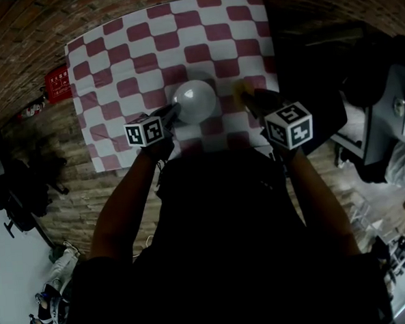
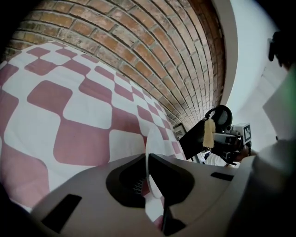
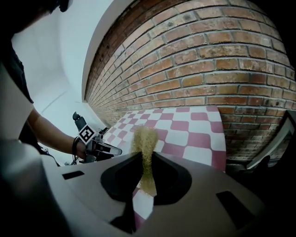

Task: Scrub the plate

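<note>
A white round plate (image 1: 194, 101) is held over the red-and-white checked cloth (image 1: 134, 52). My left gripper (image 1: 171, 113) is shut on its near left rim. In the left gripper view the plate (image 2: 155, 141) stands edge-on between the pads of that gripper (image 2: 147, 161). My right gripper (image 1: 248, 99) is just right of the plate, shut on a yellow scrubbing sponge (image 1: 241, 90). In the right gripper view the fuzzy sponge (image 3: 144, 139) sticks up out of the closed gripper (image 3: 143, 162), apart from the plate. The left gripper (image 3: 99, 147) shows beyond it at the left.
The cloth covers a small table beside a brick wall (image 3: 208, 60). A red box (image 1: 57, 83) lies off the cloth's left edge. Dark furniture (image 1: 313, 69) stands close on the right. People and gear (image 1: 401, 159) are at the far right.
</note>
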A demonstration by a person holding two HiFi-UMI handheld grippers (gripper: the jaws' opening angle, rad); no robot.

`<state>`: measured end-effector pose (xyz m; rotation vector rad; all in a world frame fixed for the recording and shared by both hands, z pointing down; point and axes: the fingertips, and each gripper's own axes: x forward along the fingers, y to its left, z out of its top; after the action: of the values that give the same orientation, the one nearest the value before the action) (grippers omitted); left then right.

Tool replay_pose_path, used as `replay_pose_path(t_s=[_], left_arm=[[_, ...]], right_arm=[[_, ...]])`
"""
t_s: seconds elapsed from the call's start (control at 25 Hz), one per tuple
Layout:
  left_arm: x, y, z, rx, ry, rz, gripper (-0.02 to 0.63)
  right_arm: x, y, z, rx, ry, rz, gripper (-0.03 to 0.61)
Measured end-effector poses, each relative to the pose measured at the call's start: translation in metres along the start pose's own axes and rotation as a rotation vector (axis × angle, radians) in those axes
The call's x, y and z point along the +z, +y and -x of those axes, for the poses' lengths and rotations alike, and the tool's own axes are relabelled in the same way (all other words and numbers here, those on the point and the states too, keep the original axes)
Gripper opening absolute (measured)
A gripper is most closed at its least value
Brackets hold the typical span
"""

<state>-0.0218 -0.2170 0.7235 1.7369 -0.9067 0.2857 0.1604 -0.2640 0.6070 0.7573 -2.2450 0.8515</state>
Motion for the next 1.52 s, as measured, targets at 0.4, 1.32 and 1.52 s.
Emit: replay_pose_path(t_s=[0.4,1.32,1.52], left_arm=[[-0.007,0.026,-0.011,0.116,0.037,0.024,0.062],[-0.006,0.034,0.014,0.354,0.052,-0.079,0.112],[0.014,0.019,0.046,0.304,-0.036,-0.090,0.096]], right_arm=[[0.005,-0.011,0.003,0.005,0.010,0.003,0.048],[0.010,0.023,0.002,0.011,-0.007,0.067,0.048],[0.018,0.049,0.003,-0.003,-0.031,0.081,0.048]])
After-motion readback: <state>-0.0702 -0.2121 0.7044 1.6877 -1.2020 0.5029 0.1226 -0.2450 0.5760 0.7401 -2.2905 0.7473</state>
